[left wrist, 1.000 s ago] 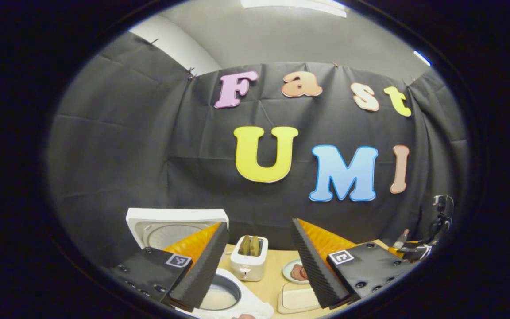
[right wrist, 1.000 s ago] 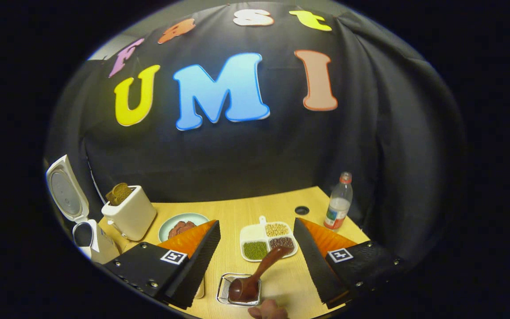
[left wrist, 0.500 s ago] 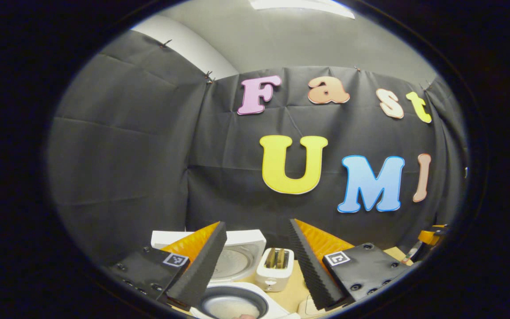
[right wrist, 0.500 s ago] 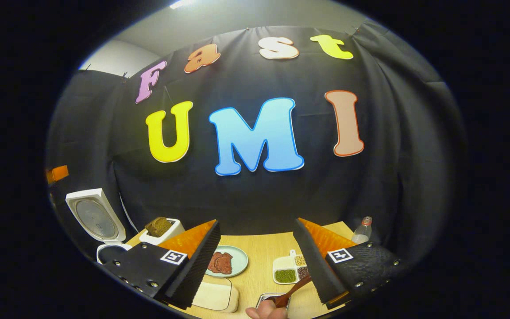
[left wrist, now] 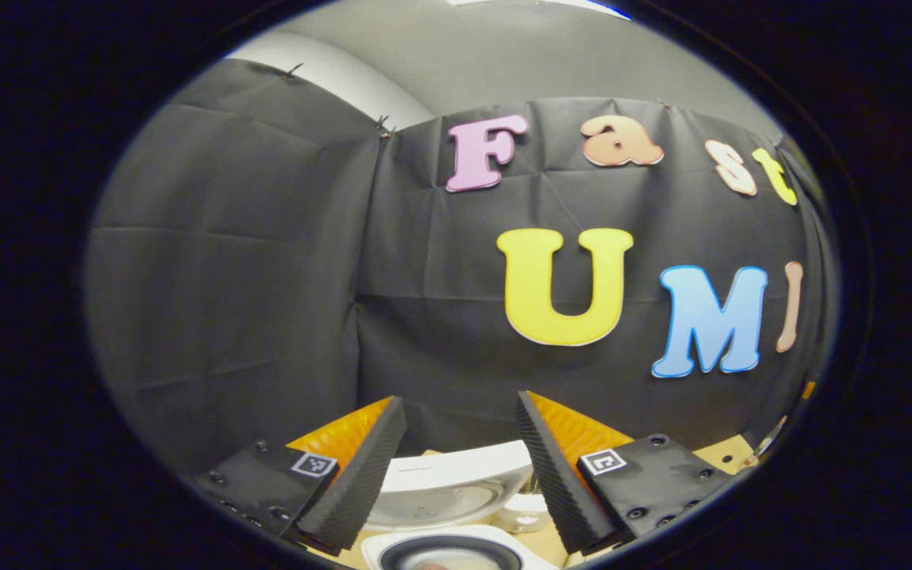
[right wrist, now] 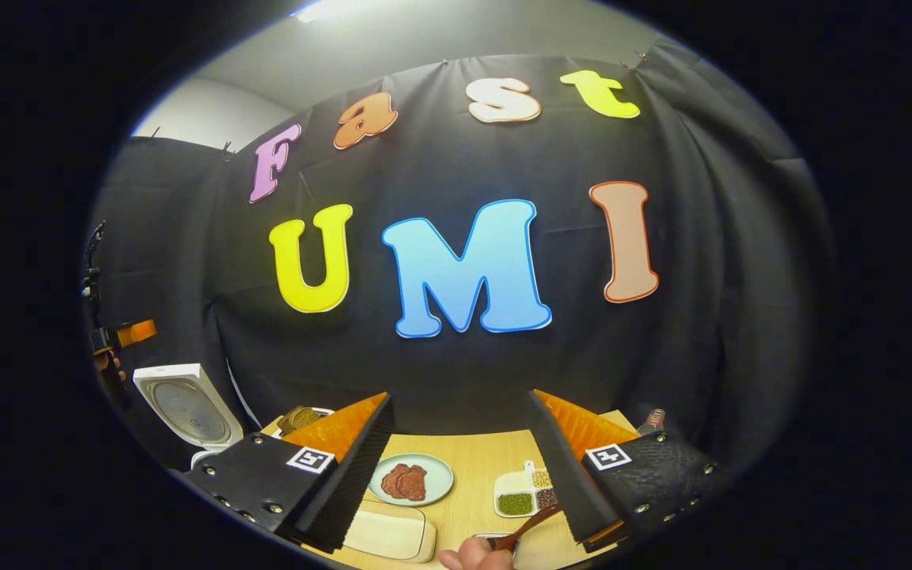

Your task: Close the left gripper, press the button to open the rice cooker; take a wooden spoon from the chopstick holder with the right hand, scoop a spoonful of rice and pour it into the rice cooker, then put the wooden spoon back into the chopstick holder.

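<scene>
Two grippers, both with fingers spread wide and nothing between them. Right gripper (right wrist: 457,467) sits at the bottom centre of the right gripper view, raised above the table (right wrist: 472,467). Just below its gap, at the bottom edge, a bit of a hand (right wrist: 473,558) shows, and the wooden spoon (right wrist: 533,526) slants up from the chopstick holder (right wrist: 495,538), whose rim barely clears the edge. Spoon handle lies close to the lower right finger; contact cannot be told. Farther up the table: a pale board (right wrist: 391,532) at lower left, a plate (right wrist: 412,480) with meat, a divided dish (right wrist: 526,494) of grains, a bottle (right wrist: 651,421) at right.

Left gripper (left wrist: 460,467) at the bottom centre of the left gripper view hangs over the rice cooker (left wrist: 450,546), lid (left wrist: 456,483) standing open behind the pot. The cooker also shows at lower left of the right gripper view.

Judgement: lid is up and the spoon is in the holder with both grippers free, so either the spoon pick is about to start or the spoon has just gone back; cannot tell which. If picking, next move calls for lowering the right gripper and centring the handle between the fingers before squeezing.
</scene>
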Action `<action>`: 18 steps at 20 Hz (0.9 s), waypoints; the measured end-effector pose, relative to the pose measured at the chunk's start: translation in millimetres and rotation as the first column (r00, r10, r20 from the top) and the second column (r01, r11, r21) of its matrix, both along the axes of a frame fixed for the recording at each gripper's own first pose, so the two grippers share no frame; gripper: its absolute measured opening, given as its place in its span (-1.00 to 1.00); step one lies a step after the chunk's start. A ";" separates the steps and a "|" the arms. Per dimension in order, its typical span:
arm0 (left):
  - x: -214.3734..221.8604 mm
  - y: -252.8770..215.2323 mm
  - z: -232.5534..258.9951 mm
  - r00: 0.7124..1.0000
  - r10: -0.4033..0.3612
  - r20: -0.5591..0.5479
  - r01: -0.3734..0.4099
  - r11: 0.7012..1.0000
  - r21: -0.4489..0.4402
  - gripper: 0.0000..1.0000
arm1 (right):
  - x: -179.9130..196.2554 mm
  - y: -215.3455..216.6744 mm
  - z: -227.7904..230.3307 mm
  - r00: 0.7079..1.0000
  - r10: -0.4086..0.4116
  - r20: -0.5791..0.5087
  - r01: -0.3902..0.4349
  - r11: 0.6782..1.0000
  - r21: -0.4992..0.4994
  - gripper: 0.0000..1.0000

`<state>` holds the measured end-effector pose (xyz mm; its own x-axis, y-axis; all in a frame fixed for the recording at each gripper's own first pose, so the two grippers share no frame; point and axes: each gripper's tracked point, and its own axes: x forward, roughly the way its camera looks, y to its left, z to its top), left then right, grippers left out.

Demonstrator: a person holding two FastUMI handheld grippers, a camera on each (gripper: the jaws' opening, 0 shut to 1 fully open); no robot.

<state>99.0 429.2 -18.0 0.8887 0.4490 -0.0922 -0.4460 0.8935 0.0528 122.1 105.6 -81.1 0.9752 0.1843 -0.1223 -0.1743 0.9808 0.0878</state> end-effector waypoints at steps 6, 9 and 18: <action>15.0 41.2 -28.2 0.996 0.067 -0.060 -0.068 0.998 -0.018 0.96 | 2.6 -0.8 10.7 1.000 0.001 0.016 -0.001 1.000 0.011 0.99; 24.7 55.6 -50.4 0.992 0.092 -0.082 -0.097 0.994 -0.056 0.92 | 3.2 6.6 12.2 1.000 0.010 0.029 -0.010 1.000 0.014 0.99; 30.1 69.1 -89.1 0.972 0.129 -0.197 -0.141 0.989 -0.048 0.96 | 2.7 8.3 5.0 1.000 0.020 0.023 -0.020 1.000 0.007 0.99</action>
